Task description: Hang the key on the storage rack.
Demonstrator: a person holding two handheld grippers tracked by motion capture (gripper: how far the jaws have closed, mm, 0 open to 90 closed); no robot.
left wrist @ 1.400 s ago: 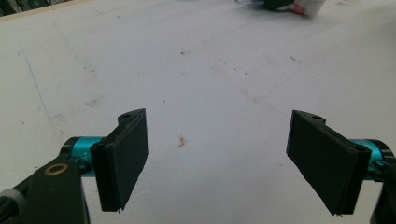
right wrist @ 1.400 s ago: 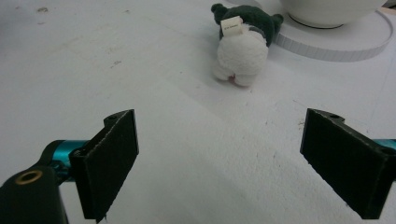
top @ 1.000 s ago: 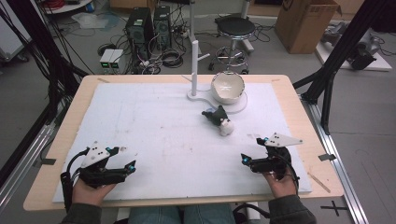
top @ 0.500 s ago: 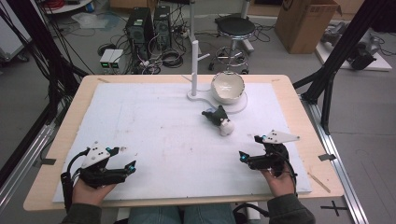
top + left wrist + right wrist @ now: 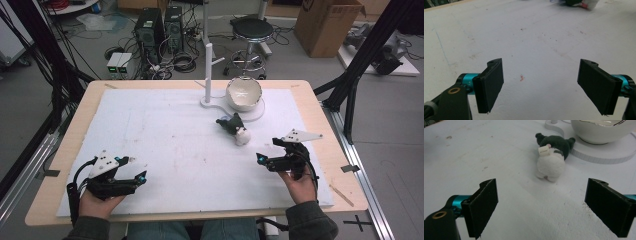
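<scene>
both tongs (image 5: 541, 207) short of toy (image 5: 552, 157)

Black tongs (image 5: 138, 178); teal joints; olive sleeves (image 5: 312, 223)

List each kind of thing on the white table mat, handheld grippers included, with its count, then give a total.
Plush toy: 1
Bowl: 1
White stand with upright post: 1
Handheld grippers: 2, left gripper and right gripper, both open
Total: 5
</scene>
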